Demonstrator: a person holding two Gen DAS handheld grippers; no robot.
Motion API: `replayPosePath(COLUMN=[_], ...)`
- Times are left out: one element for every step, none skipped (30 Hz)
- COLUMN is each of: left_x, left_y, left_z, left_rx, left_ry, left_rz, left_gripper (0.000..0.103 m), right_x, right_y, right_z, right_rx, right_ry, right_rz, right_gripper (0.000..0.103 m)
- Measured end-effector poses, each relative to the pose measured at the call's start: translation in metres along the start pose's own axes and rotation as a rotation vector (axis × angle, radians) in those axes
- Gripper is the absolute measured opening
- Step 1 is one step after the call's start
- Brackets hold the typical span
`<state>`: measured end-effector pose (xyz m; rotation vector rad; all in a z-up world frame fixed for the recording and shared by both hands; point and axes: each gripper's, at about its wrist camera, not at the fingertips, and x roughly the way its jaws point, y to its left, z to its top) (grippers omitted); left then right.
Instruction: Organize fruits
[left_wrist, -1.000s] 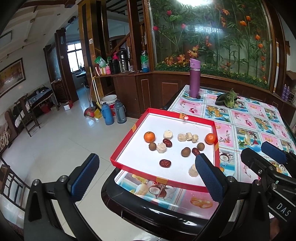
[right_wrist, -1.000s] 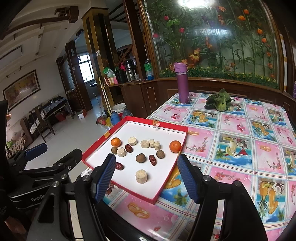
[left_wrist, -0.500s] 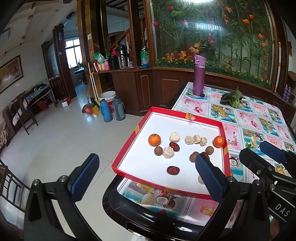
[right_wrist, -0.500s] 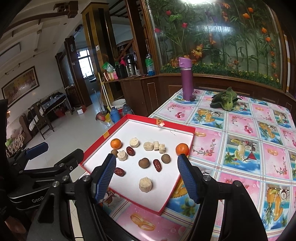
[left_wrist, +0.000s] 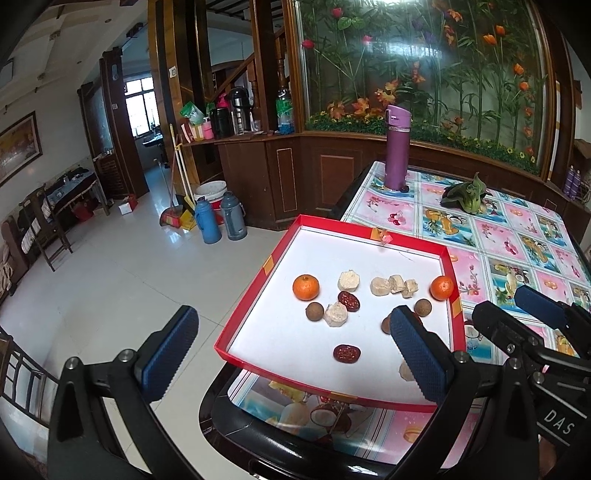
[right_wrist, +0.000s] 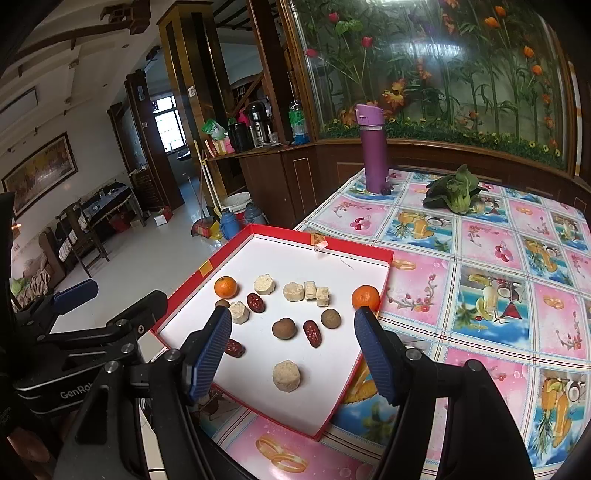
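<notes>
A red-rimmed tray (left_wrist: 255, 302) (right_wrist: 384, 254) with a white floor lies at the table's near left corner. Scattered in it are two oranges (left_wrist: 306, 287) (right_wrist: 365, 297), several pale banana chunks (right_wrist: 286, 375), brown longans (right_wrist: 283, 327) and dark red dates (left_wrist: 346, 353). My left gripper (left_wrist: 291, 358) is open and empty, held before the tray's near edge, partly over the floor. Open and empty as well, my right gripper (right_wrist: 291, 350) hovers above the tray's near half. Each gripper shows at the edge of the other's view.
A purple bottle (right_wrist: 373, 155) and a green leafy vegetable (right_wrist: 456, 192) stand at the far end of the patterned tablecloth (right_wrist: 491, 295). Left of the table is tiled floor with flasks (left_wrist: 207, 225), a broom and chairs. A wooden cabinet and a floral panel stand behind.
Both grippers have drifted closer to the tray, which now looks larger and nearer in each view. Nothing in the tray has moved, and both grippers stay open.
</notes>
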<state>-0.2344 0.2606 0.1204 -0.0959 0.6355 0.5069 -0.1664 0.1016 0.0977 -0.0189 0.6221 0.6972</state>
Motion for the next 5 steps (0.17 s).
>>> replayPosePath(left_x=[0.0015, 0.0025, 0.0035, 0.0033, 0.0033], left_y=[0.0002, -0.0005, -0.0005, -0.0003, -0.0002], left_z=[0.0007, 0.0013, 0.0018, 0.0017, 0.0017], left_rx=[0.0, 0.0, -0.001, -0.001, -0.001], left_ry=[0.001, 0.001, 0.001, 0.001, 0.0], left_rz=[-0.001, 0.0, 0.001, -0.001, -0.004], left_gripper=[0.103, 0.103, 0.103, 0.103, 0.103], right_x=[0.0002, 0.0006, 0.0014, 0.0019, 0.0018], right_y=[-0.0007, -0.0015, -0.0036, -0.0055, -0.0072], right_z=[0.0003, 0.0004, 0.0009, 0.001, 0.001], right_rx=[0.002, 0.005, 0.009, 0.013, 0.018], right_ry=[0.001, 0.0, 0.0, 0.0, 0.0], right_rz=[0.003, 0.005, 0.005, 0.006, 0.007], right_gripper=[0.069, 0.069, 0.069, 0.069, 0.069])
